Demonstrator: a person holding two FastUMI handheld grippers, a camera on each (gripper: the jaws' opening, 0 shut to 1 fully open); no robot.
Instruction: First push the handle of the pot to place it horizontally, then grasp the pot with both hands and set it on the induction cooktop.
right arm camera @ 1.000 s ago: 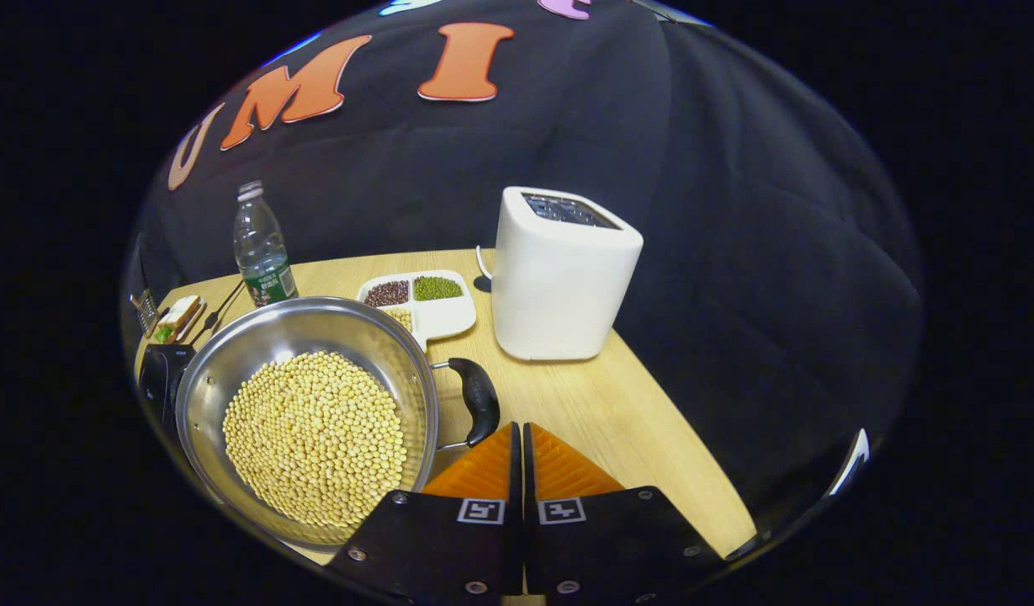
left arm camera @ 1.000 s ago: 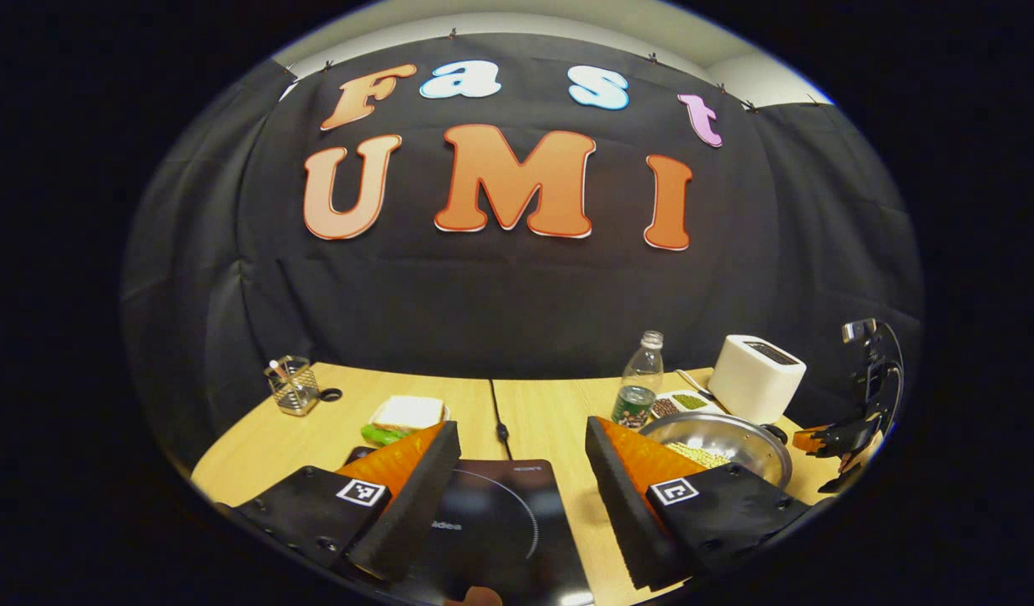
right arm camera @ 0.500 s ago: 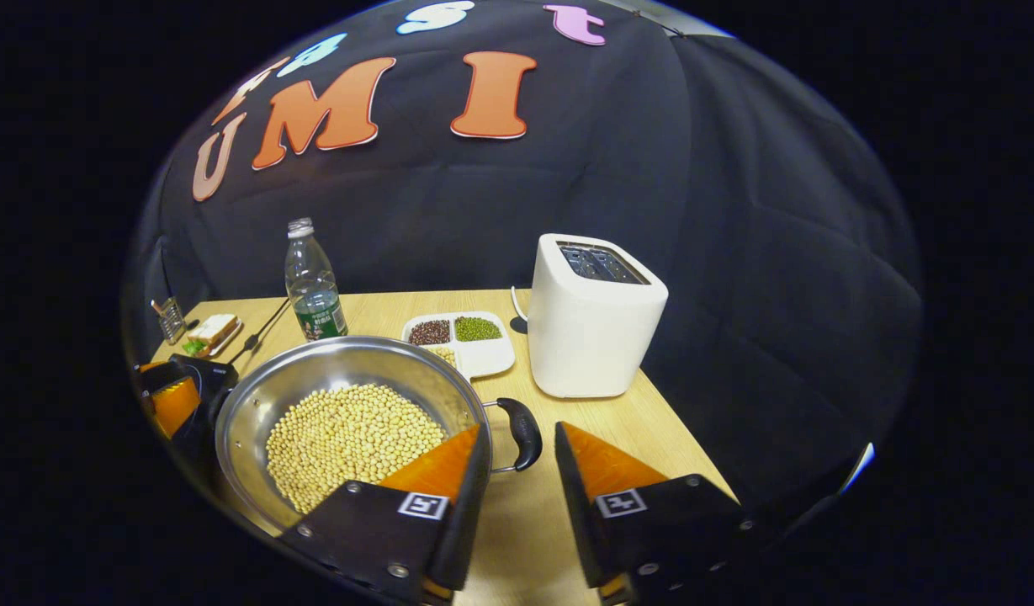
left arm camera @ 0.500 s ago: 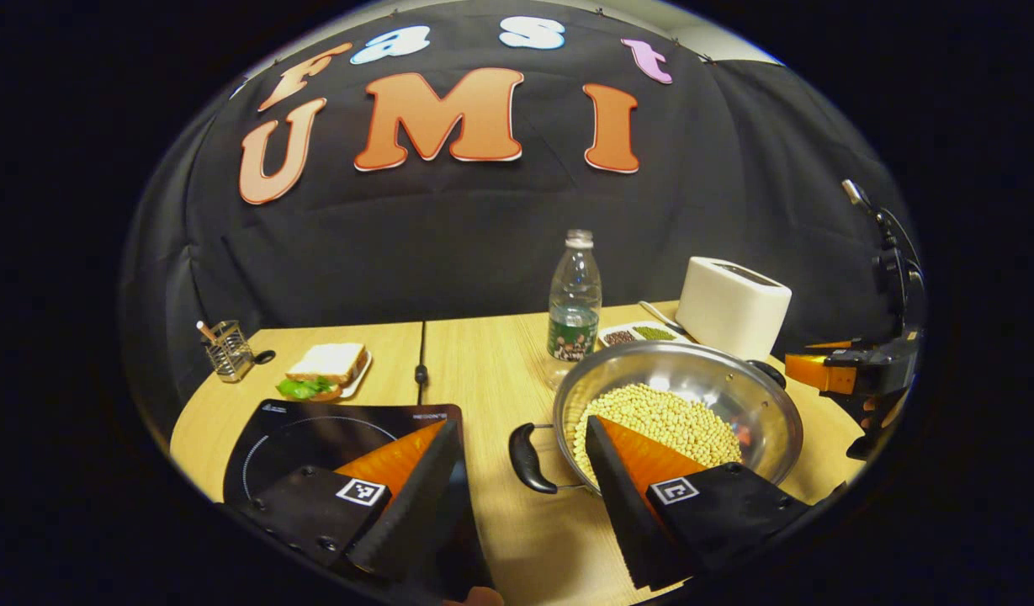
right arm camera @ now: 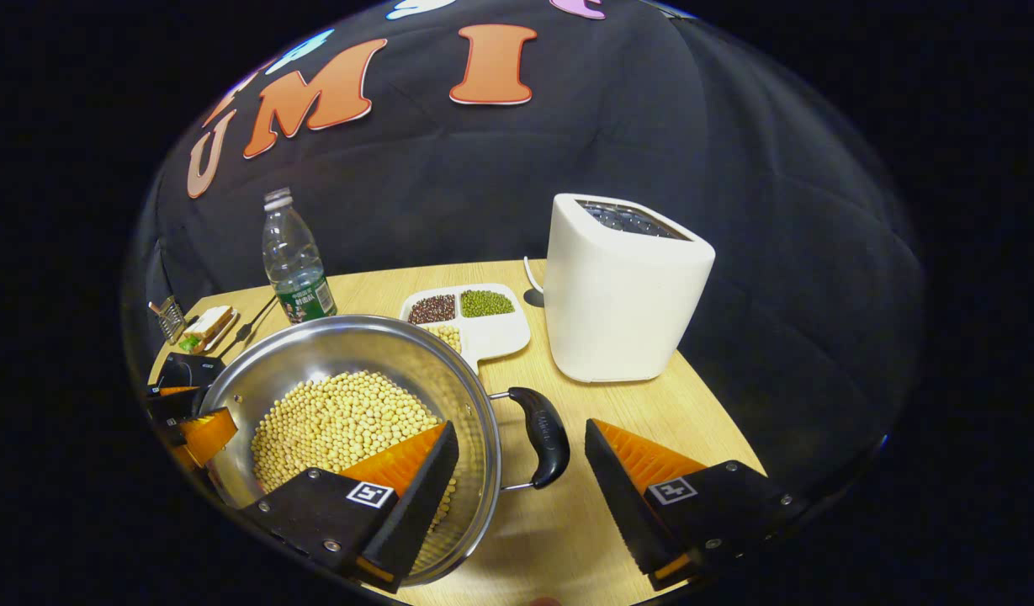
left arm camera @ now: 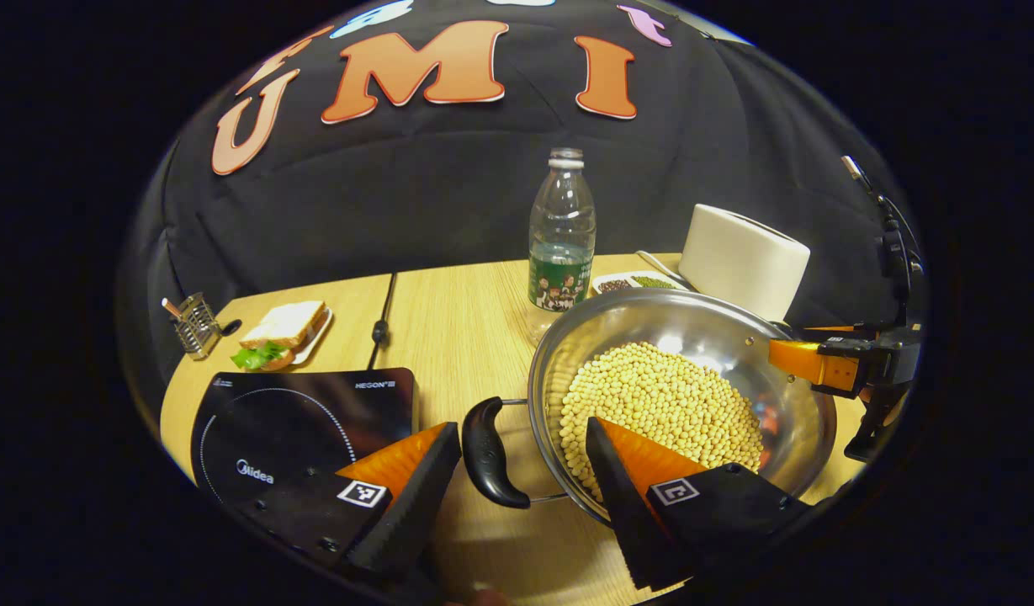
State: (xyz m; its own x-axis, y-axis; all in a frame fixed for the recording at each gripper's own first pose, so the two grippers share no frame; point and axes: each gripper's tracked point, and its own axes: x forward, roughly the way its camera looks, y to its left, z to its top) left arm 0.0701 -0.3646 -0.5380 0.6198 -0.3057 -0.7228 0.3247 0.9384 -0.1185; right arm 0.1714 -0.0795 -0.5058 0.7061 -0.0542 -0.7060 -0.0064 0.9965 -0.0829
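Grasp step: pot [left arm camera: 681,396] on desk [left arm camera: 466,311], right of cooktop [left arm camera: 302,429]. Left claw [left arm camera: 521,471] wide, straddling left handle [left arm camera: 485,452]; right claw [right arm camera: 521,467] wide around right handle [right arm camera: 543,435]. Next: close both, lift level.

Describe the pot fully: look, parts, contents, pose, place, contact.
The pot is shiny, steel-looking, wide and shallow, lidless and upright on the wooden table, right of the induction cooktop. Yellow beans cover its bottom. A dark loop handle sticks out on each side, each between an open gripper's fingers, not yet clamped.
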